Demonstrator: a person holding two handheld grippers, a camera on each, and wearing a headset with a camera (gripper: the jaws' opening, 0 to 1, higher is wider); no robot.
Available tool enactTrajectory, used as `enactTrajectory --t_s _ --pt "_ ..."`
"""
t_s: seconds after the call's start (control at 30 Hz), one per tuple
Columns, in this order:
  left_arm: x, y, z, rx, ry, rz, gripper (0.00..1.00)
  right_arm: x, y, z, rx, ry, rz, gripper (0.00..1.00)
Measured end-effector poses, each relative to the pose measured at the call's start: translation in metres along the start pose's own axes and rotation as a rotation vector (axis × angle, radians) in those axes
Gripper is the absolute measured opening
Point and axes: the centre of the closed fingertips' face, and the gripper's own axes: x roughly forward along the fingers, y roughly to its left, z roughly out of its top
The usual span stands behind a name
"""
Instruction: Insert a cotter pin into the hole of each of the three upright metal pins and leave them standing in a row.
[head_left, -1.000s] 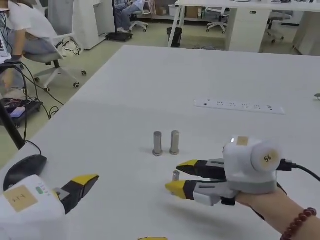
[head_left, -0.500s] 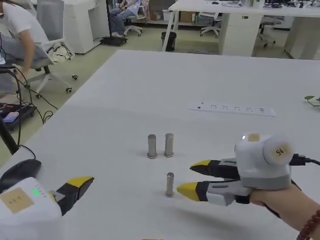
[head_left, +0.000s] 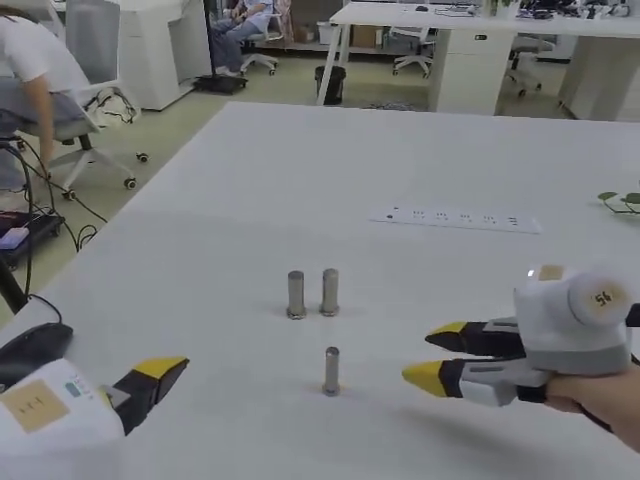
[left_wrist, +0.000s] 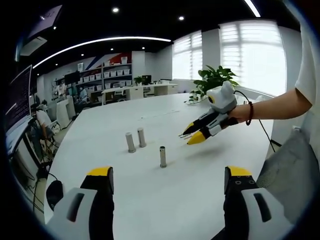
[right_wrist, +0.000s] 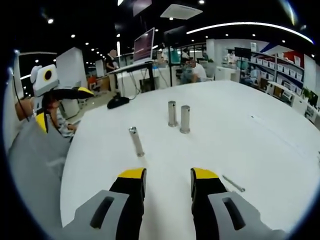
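- Tools sit nearest, and both are empty. The left tool has its jaws spread wide over bare table. The right tool shows a narrow gap with nothing in it.
- Cotter pin, as I take it: a thin metal piece lying flat on the table, just right of the right tool's jaws in the right gripper view. It is flat and slim, so the jaw tips could skid over it or flick it away rather than lift it.
- Front pin stands upright and alone between the two tools, touched by neither. It is narrow with a small foot, so a sideways push while threading would likely topple it unless the other tool steadies it. Its hole is too small to make out, so a misaimed cotter pin could jam against the side.
- Back-left pin and back-right pin stand upright just beside each other, behind the front pin. A falling front pin or a passing tool could knock both over. The front pin is out of line with them, so the row is not yet made.
- Power strip lies well beyond, out of the way.
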Motion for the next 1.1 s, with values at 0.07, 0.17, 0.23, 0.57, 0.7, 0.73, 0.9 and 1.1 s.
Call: enactTrajectory --t_s 0.07,0.17,0.23,0.57,0.7,0.73,0.9,1.1 --pt "0.0 -0.001 0.0 0.001 -0.001 -0.002 0.91 -0.004 -0.006 -0.004 -0.001 0.012 -0.014 0.34" --pt "0.0 -0.001 0.0 -0.003 0.0 -0.003 0.9 -0.009 -0.015 -0.009 0.001 0.029 -0.035 0.32" --pt "0.0 -0.001 0.0 -0.004 -0.003 -0.001 0.9 -0.012 -0.021 -0.013 -0.008 0.047 -0.053 0.31" --pt "0.0 -0.001 -0.004 0.005 0.015 0.0 0.87 -0.02 -0.043 -0.026 -0.029 0.117 -0.121 0.24" --pt "0.001 -0.001 -0.003 -0.003 0.009 0.0 0.86 -0.02 -0.057 -0.031 -0.043 0.148 -0.134 0.21" --pt "0.001 -0.001 -0.003 -0.003 0.009 0.001 0.86 -0.02 -0.06 -0.033 -0.065 0.166 -0.141 0.21" --pt "0.002 0.001 -0.006 -0.003 0.017 0.009 0.85 -0.017 -0.068 -0.04 -0.115 0.223 -0.144 0.18" --pt "0.002 0.003 -0.008 -0.007 0.019 0.013 0.85 -0.013 -0.074 -0.048 -0.141 0.282 -0.134 0.16"
